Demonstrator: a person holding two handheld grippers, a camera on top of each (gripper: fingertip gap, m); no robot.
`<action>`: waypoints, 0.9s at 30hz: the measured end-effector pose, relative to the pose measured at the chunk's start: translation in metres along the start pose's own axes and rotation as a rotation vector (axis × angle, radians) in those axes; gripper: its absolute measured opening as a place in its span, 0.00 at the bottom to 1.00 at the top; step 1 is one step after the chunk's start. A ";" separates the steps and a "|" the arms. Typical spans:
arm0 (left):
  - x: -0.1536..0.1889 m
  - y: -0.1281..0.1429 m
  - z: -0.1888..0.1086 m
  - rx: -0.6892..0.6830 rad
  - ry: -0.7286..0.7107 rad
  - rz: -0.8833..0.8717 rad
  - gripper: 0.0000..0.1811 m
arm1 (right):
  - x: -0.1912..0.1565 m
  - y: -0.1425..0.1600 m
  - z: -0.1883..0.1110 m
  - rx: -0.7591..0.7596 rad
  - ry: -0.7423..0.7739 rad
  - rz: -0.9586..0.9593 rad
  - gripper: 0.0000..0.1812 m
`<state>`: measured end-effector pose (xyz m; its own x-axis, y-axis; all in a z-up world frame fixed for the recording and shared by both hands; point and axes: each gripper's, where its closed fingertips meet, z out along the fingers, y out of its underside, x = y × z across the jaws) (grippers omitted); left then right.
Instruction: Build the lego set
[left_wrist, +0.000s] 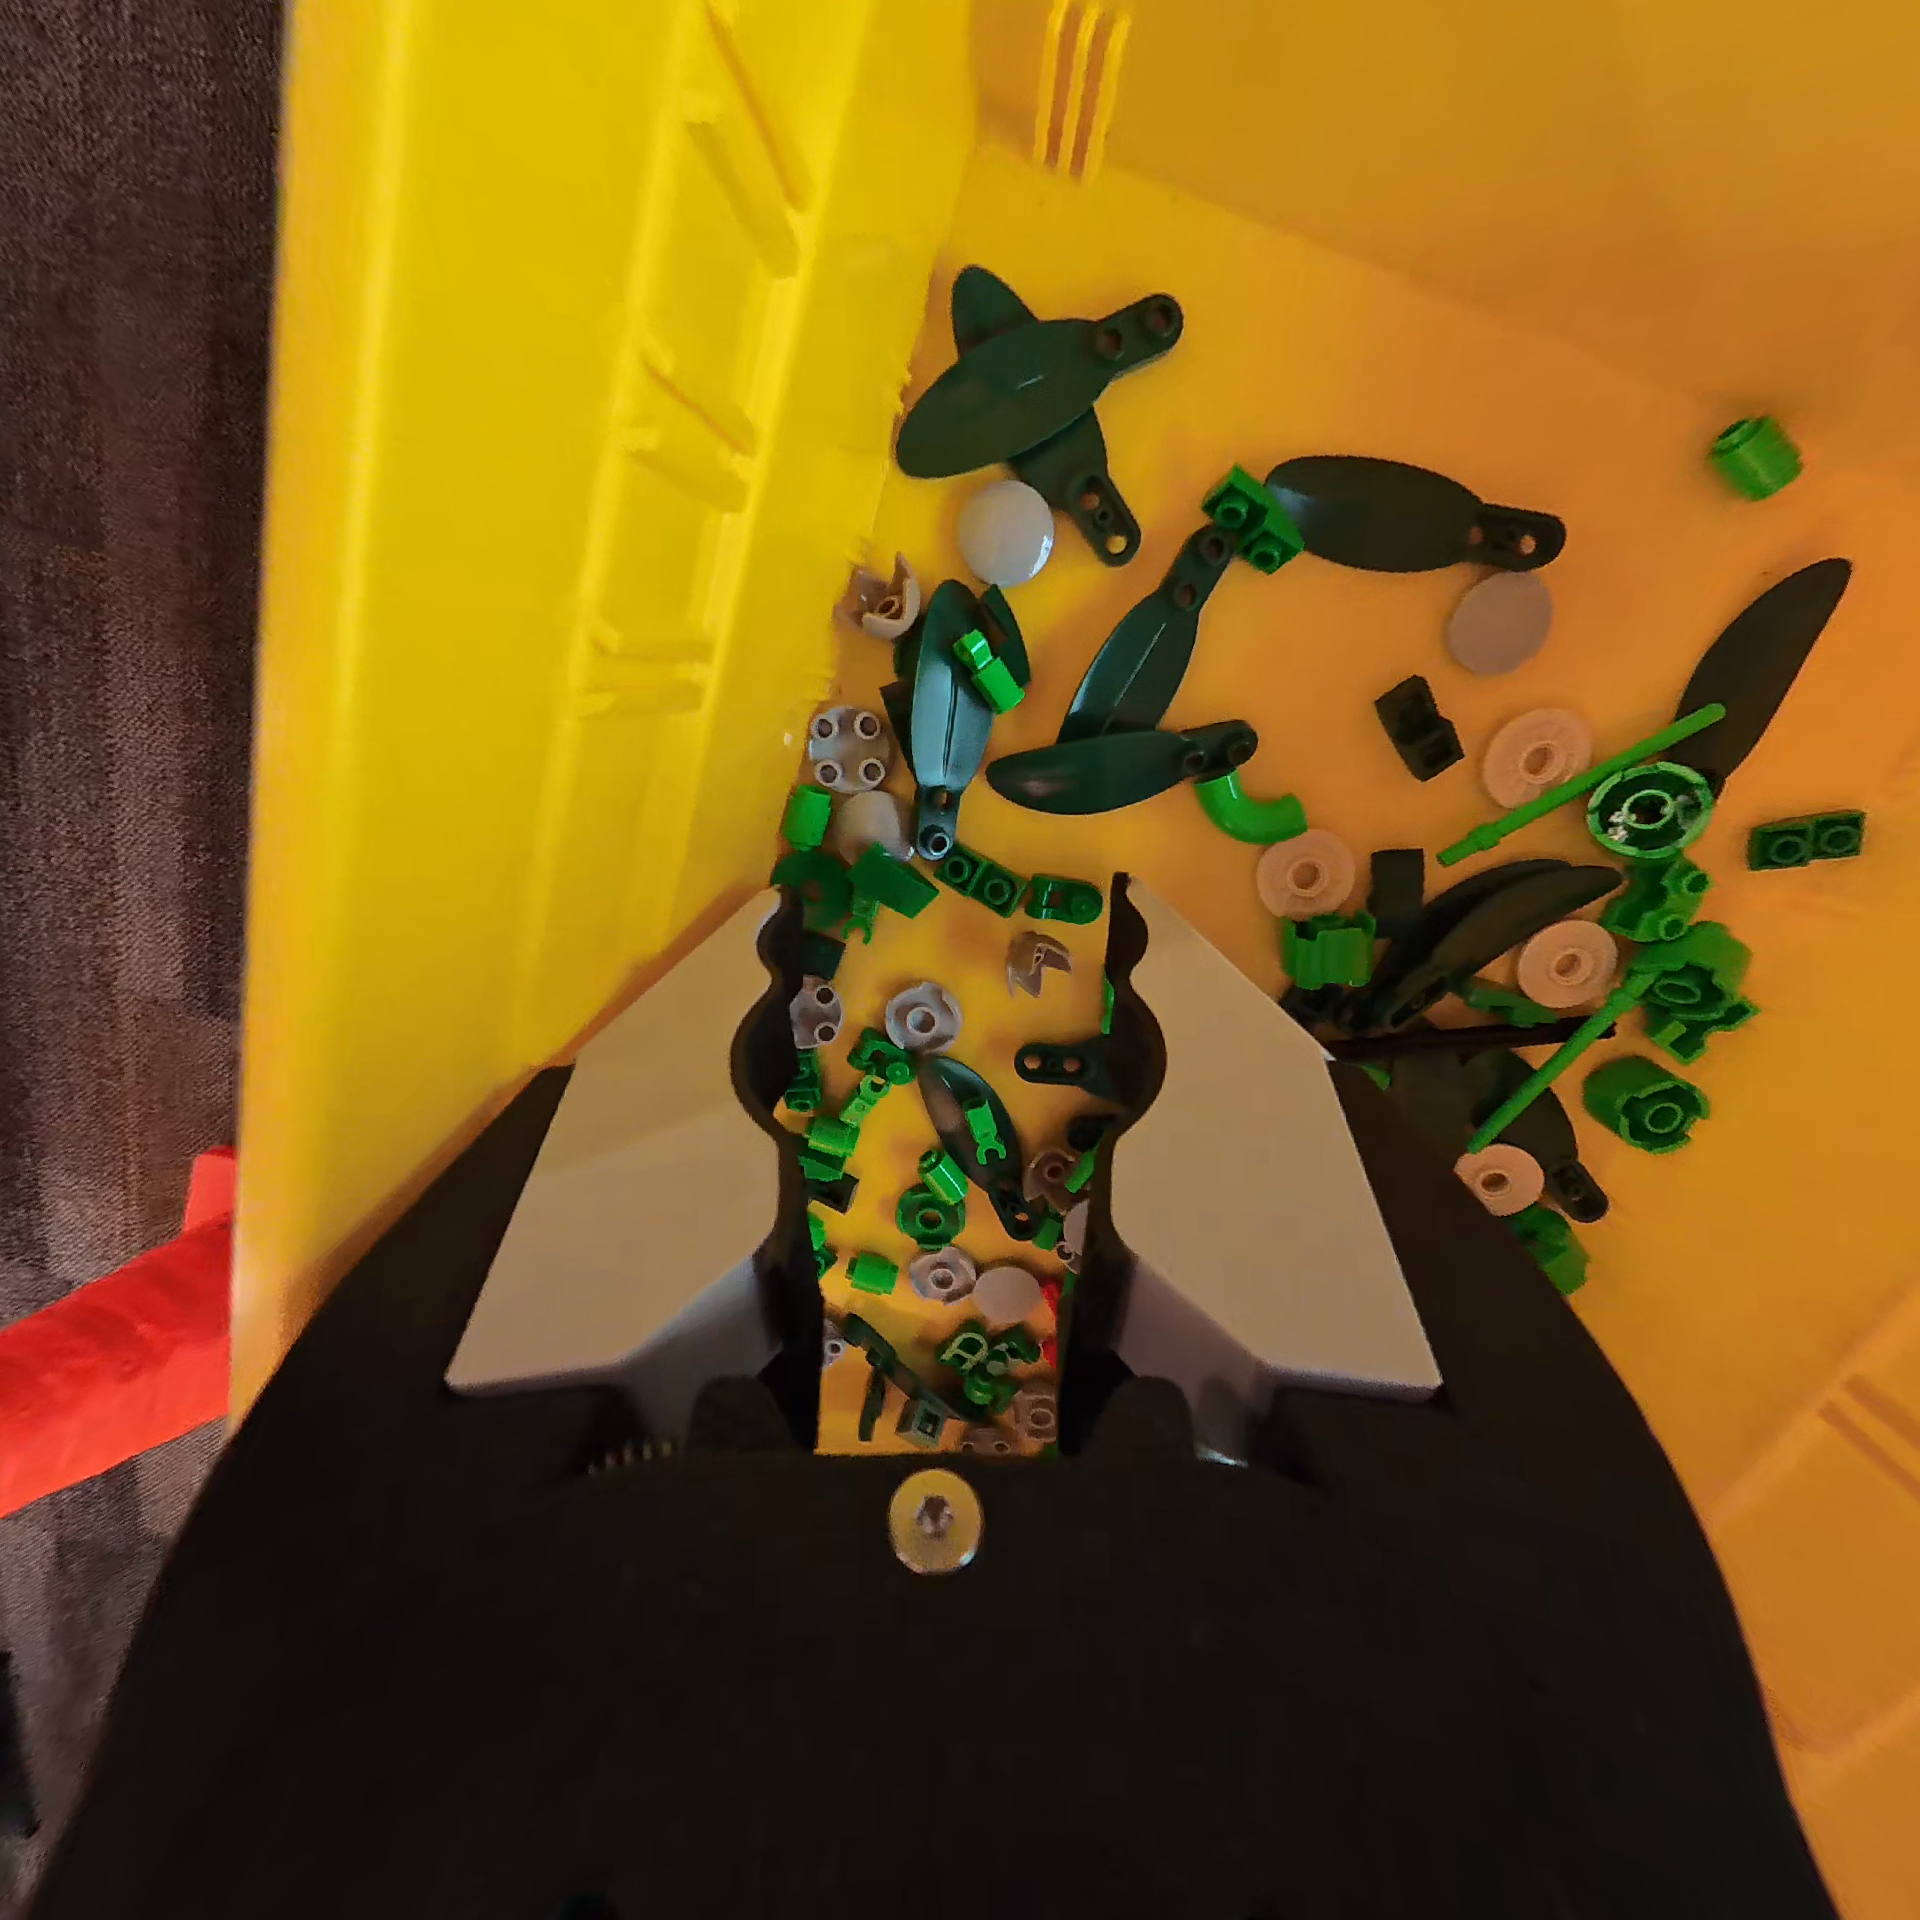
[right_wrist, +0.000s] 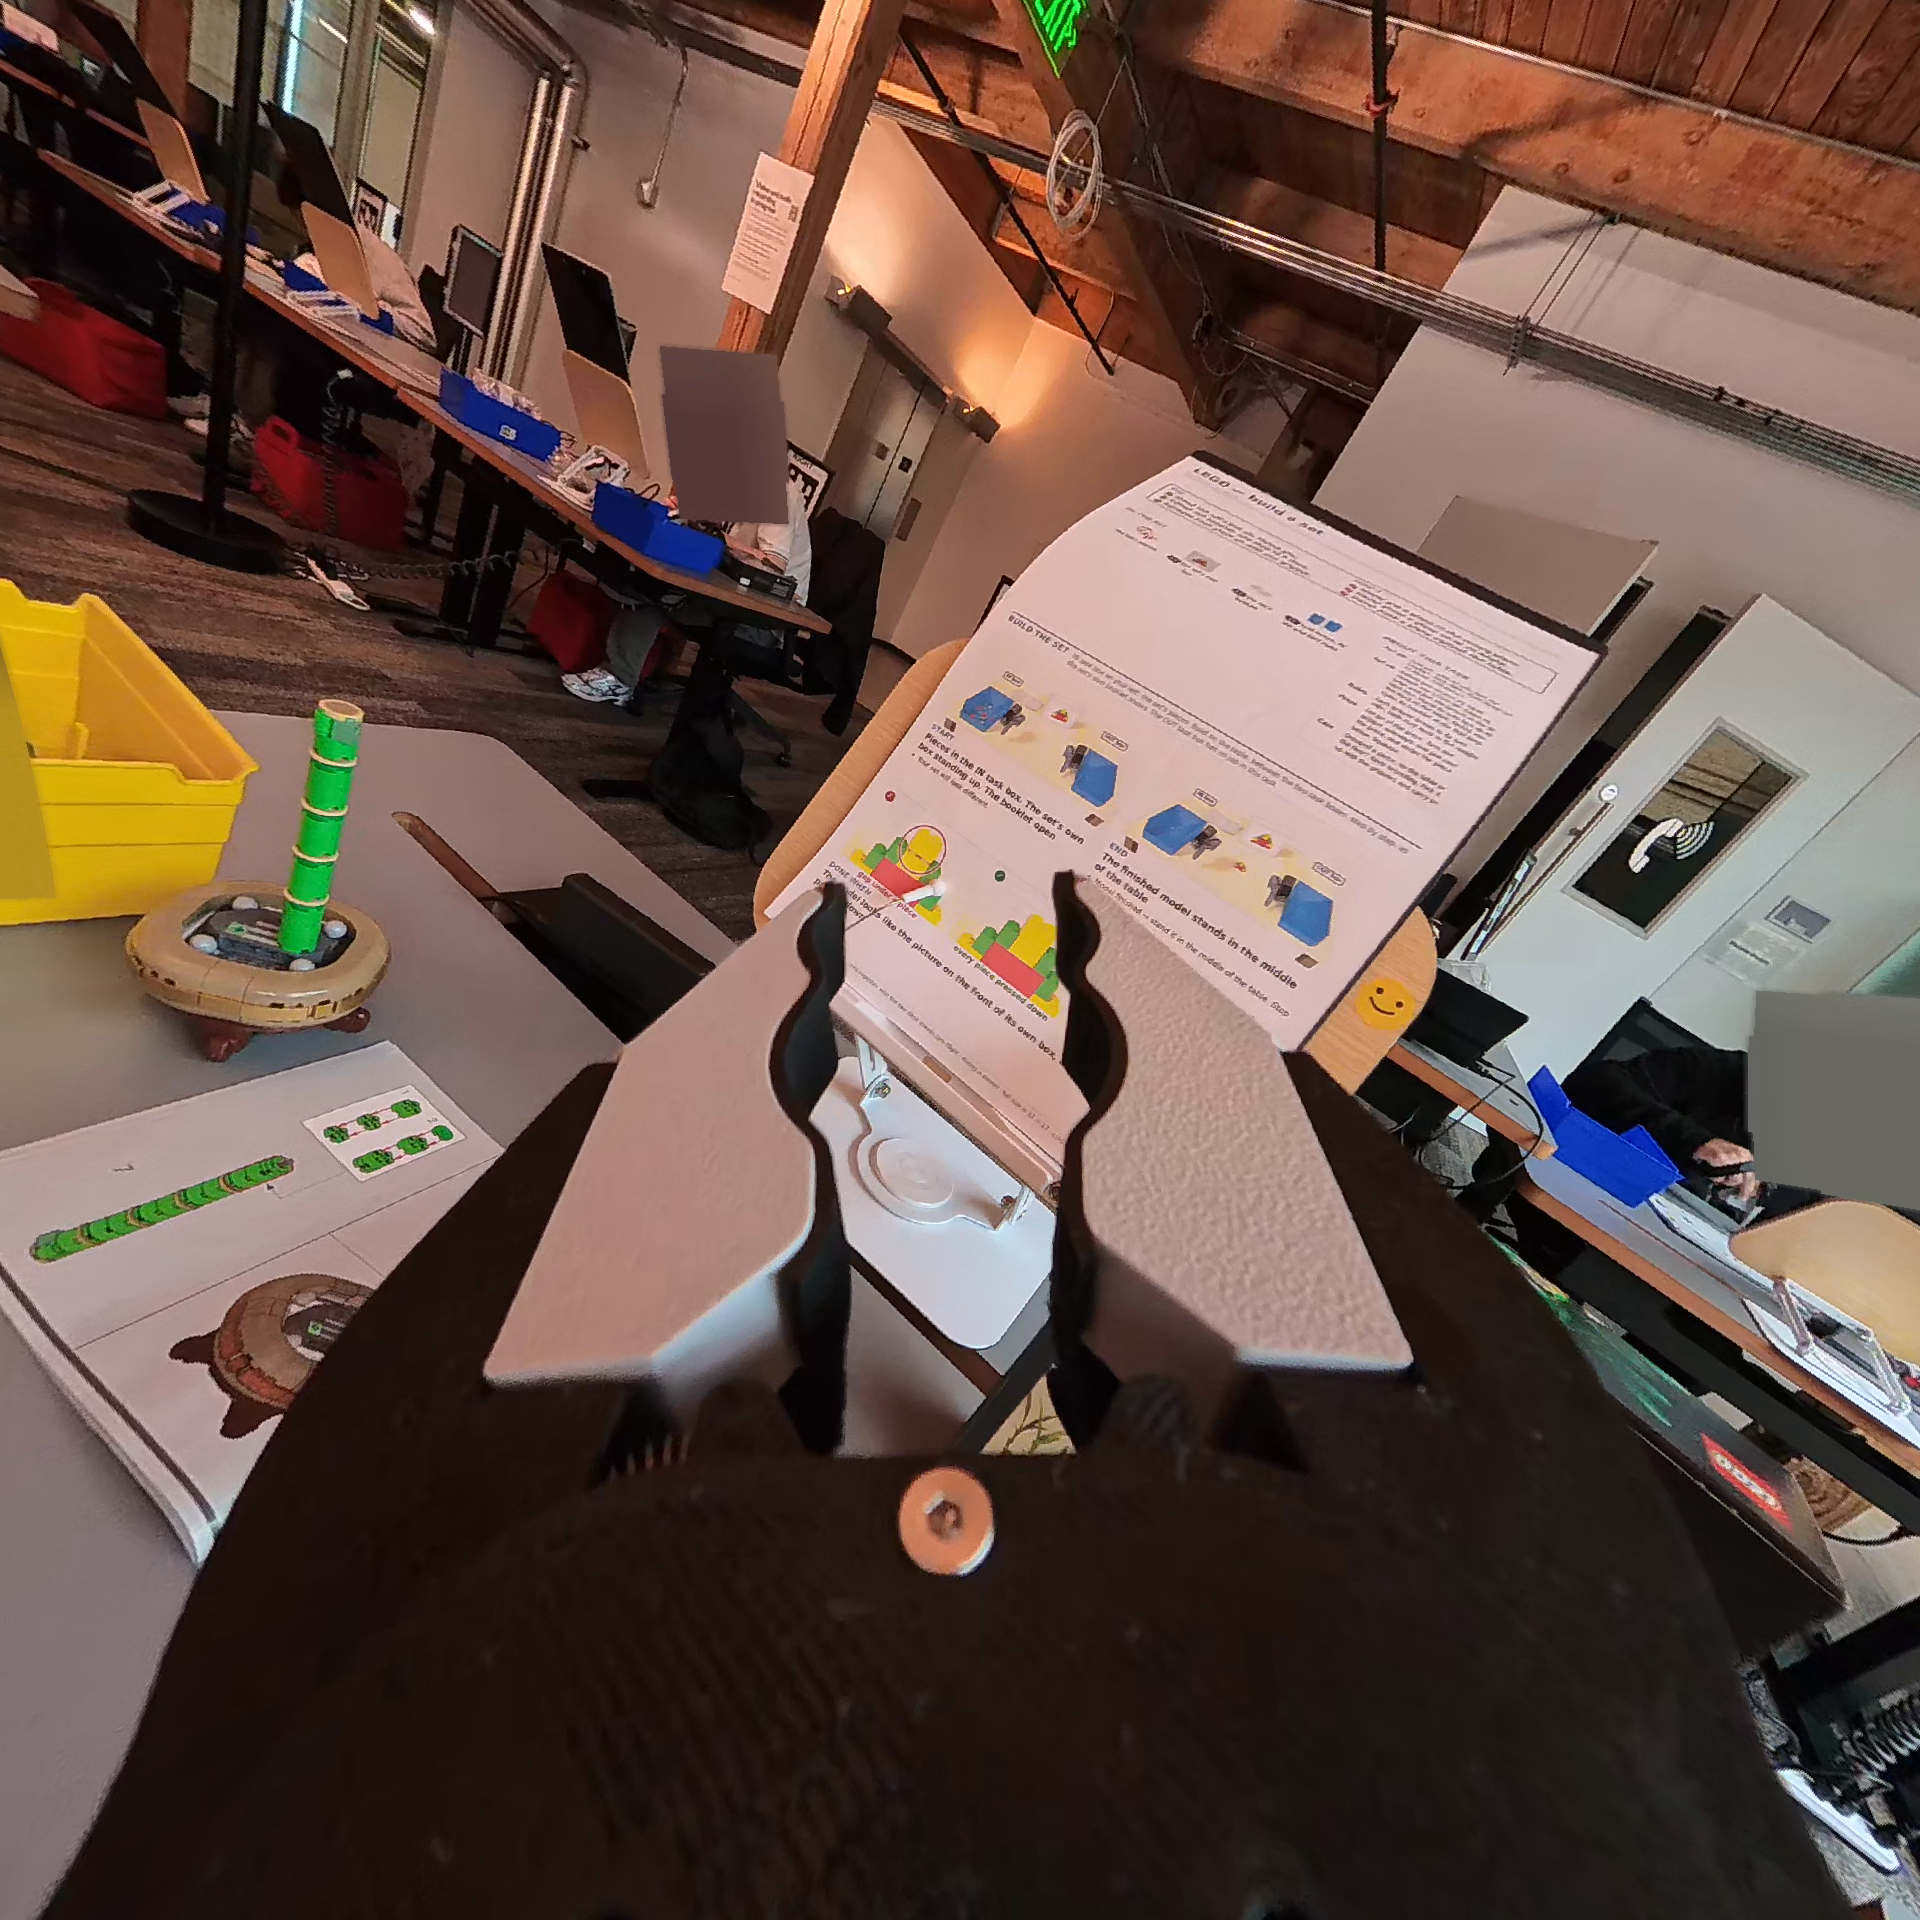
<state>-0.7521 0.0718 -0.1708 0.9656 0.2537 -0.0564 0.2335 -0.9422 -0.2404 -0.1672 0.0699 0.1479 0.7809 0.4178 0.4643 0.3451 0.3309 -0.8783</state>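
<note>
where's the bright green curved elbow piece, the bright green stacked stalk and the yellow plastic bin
bright green curved elbow piece (left_wrist: 1250, 814), left wrist view, on its bend
bright green stacked stalk (right_wrist: 319, 831), right wrist view, mid-column
yellow plastic bin (right_wrist: 156, 774), right wrist view, front rim

The yellow plastic bin (left_wrist: 1455, 260) glows orange toward its right side. Scattered on its floor lie dark green leaf-shaped pieces (left_wrist: 997, 400), bright green small bricks and rods (left_wrist: 1652, 816), and pale grey round plates (left_wrist: 1005, 532).

The left gripper (left_wrist: 951, 914) has black bodywork, pale grey finger shells and black pads; the right gripper (right_wrist: 945, 914) matches it.

On the grey table (right_wrist: 73, 997) stands a bright green segmented column (right_wrist: 320, 831) with tan bands, rising from a tan round base (right_wrist: 260, 961) on dark reddish-brown feet. The open white booklet (right_wrist: 208, 1226) at the table's near edge prints the same green and tan shapes.
</note>
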 end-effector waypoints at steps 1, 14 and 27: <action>0.000 0.001 0.002 -0.010 -0.006 0.010 0.32 | -0.001 0.001 0.001 -0.003 -0.002 -0.002 0.22; 0.010 0.005 -0.008 -0.015 0.068 -0.013 0.30 | -0.003 0.001 0.002 -0.010 -0.003 -0.017 0.22; -0.015 0.003 -0.014 0.057 -0.093 0.277 0.16 | -0.009 0.003 0.004 -0.023 -0.024 -0.031 0.22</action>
<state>-0.7644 0.0617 -0.1570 0.9764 0.0104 -0.2155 -0.0466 -0.9651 -0.2577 -0.1756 0.0704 0.1416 0.7570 0.4281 0.4936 0.3810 0.3244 -0.8658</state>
